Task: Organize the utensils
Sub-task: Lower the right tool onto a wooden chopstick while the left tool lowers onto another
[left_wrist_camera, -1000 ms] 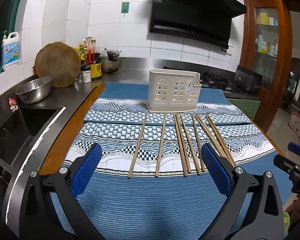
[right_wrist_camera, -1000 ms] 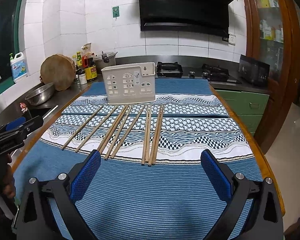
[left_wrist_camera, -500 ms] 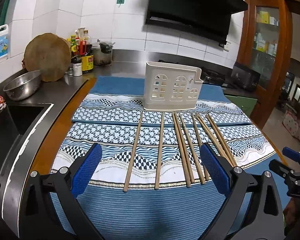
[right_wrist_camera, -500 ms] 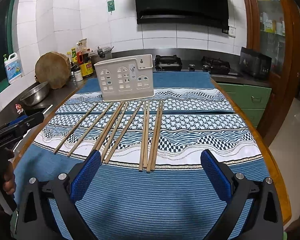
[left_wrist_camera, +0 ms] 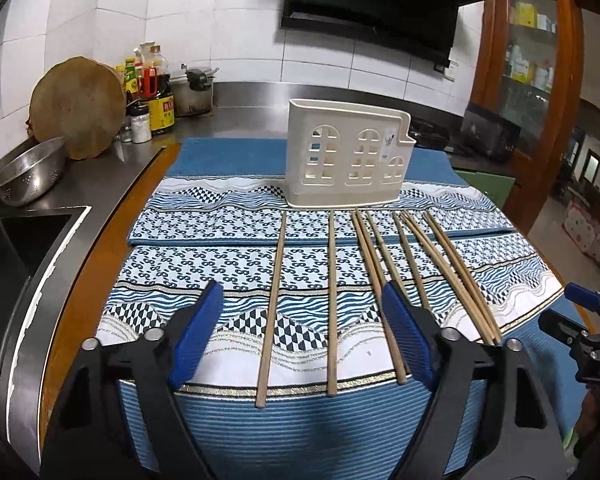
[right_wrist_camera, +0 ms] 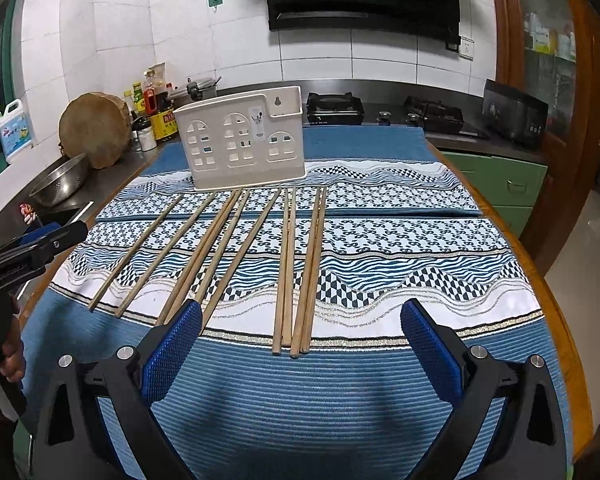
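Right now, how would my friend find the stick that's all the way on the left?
Find the white holder with little windows standing on the blue patterned cloth. Wooden chopsticks lie in a row before it. Yours is leftmost, lying alone with wide gaps, nearest the sink.

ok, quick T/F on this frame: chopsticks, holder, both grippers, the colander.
1. The chopsticks lie flat on the patterned cloth. True.
2. Some chopsticks already stand in the white holder. False: none show in it; all lie on the cloth in front of it.
3. The left gripper is shut on a chopstick. False: it is open and holds nothing; two chopsticks lie between its fingers.
4. The right gripper is open and empty. True.
5. The steel colander sits right of the holder. False: it is on the counter to the left, by the sink.
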Motion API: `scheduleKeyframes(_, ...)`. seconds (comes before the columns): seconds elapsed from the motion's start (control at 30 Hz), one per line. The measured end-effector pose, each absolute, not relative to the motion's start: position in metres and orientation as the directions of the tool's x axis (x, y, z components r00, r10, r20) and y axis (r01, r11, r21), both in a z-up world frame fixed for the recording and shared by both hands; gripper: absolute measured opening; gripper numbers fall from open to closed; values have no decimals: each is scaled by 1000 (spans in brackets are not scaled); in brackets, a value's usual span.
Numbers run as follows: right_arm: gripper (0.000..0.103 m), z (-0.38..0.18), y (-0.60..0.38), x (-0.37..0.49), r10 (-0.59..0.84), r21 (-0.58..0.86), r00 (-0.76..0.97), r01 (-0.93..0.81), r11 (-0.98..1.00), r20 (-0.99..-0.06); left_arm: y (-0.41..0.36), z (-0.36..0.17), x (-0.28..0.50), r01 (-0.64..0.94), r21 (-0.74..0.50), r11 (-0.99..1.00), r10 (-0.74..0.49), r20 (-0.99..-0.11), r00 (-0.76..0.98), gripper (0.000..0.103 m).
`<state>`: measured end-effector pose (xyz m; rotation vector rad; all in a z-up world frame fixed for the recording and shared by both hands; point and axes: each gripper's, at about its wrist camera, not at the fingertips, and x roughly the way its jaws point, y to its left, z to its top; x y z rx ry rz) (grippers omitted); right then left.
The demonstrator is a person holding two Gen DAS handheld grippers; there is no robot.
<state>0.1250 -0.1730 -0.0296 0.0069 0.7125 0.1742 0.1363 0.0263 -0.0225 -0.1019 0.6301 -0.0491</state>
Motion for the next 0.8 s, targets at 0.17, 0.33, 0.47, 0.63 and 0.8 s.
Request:
scheduleKeyframes(0.17, 96, -36, -169, 132, 158, 60, 732, -159, 986, -663, 34, -30, 145, 16, -112, 994, -81, -603, 794, 63)
scheduleKeyframes(0.33, 96, -40, -169, 136, 151, 59, 726, -151, 987, -671, 42, -39, 152, 23, -96, 995, -79, -636, 767, 56)
scheduleKeyframes(0.47, 96, -43, -169, 139, 149, 61, 720, -146, 987, -678, 52, -47, 158, 10, -90, 996, -67, -659, 749, 52)
scheduleKeyframes(0.63, 95, -47, -166, 142, 151, 60, 712, -151, 987, -686, 54, -61, 164, 20, -67, 998, -61, -696, 715, 44)
scheduleKeyframes(0.8, 95, -51, -165, 146, 152, 62, 706, -152, 986, -692, 54, -76, 176, 33, -79, 996, -81, -733, 676, 35)
